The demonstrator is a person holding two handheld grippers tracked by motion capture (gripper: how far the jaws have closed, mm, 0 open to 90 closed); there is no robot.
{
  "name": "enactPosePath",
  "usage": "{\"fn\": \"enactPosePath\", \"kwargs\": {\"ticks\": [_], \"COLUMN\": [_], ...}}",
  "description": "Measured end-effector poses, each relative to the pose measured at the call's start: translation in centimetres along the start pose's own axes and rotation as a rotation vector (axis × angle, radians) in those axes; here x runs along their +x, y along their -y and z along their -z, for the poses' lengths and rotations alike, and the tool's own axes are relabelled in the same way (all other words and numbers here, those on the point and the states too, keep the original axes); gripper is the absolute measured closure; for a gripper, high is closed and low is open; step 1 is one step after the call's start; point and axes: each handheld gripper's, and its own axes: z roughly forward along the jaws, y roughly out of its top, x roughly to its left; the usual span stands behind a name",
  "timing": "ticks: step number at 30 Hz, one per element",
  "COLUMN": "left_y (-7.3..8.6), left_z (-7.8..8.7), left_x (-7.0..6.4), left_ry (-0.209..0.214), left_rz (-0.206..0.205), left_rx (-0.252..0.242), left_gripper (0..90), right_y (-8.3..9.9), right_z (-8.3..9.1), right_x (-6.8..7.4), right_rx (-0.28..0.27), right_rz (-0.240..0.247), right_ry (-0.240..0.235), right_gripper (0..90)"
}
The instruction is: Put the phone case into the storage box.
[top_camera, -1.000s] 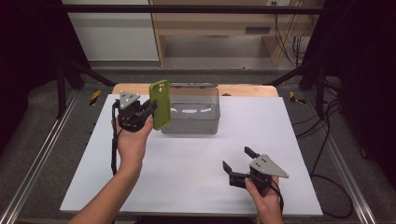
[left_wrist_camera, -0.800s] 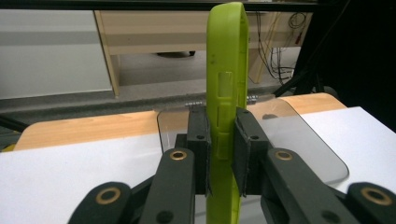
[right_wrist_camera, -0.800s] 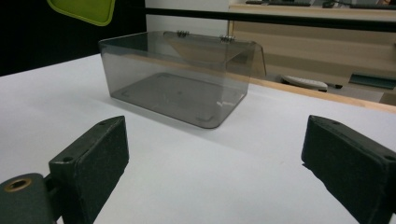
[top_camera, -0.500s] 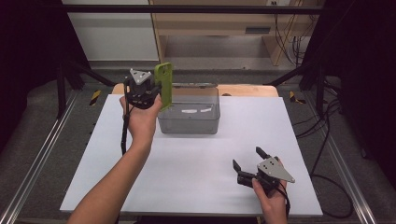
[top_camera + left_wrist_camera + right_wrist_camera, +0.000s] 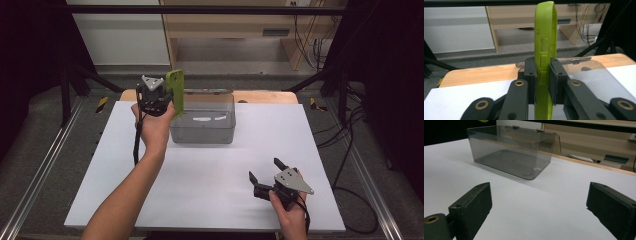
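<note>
While the left claw (image 5: 542, 82) sits clamped on the green phone case (image 5: 545, 50), its jaws pressing both faces of the case's lower half, the case's bottom end is cut off by the frame edge in the left gripper view, so how deep the grip goes can't be told. Case stands upright, edge-on to that camera, one rectangular cutout visible in its side. From the high view the left claw (image 5: 167, 97) holds the case (image 5: 175, 93) raised above the table (image 5: 200, 185), just beside the left end of the clear smoky box (image 5: 202, 125); whether case and box touch is hard to make out there. Box has its hinged lid (image 5: 534, 137) tipped open at the back, nothing visible inside, sits toward the far edge of the table. Right claw (image 5: 264, 176) is wide open, holding nothing, low over the near right of the table, well apart from the box; its jaws frame the box (image 5: 509, 155) in the right gripper view. Versus half a second ago: left hand dropped slightly and came toward the box with the case, same grip; right claw barely shifted, same spread.
</note>
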Motion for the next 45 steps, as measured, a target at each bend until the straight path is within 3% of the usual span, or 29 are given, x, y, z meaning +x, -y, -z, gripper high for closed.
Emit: {"fn": "enactPosePath", "kwargs": {"ticks": [23, 31, 45], "left_y": [1.3, 1.9, 2.6], "left_z": [-2.6, -2.9, -3.3], "left_x": [-0.6, -0.7, -0.6], "left_ry": [-0.013, -0.016, -0.024], "left_rz": [0.003, -0.018, -0.017], "left_rx": [0.013, 0.022, 0.04], "left_gripper": [78.1, 78.2, 78.1], "right_y": [0.1, 0.1, 0.2], "right_z": [-0.1, -0.2, -0.2], "right_x": [0.0, 0.0, 0.0], "right_rx": [0.013, 0.013, 0.019], "right_rz": [-0.018, -0.02, -0.02], "right_ry": [-0.014, -0.016, -0.019], "right_gripper": [6.5, 6.5, 6.3]}}
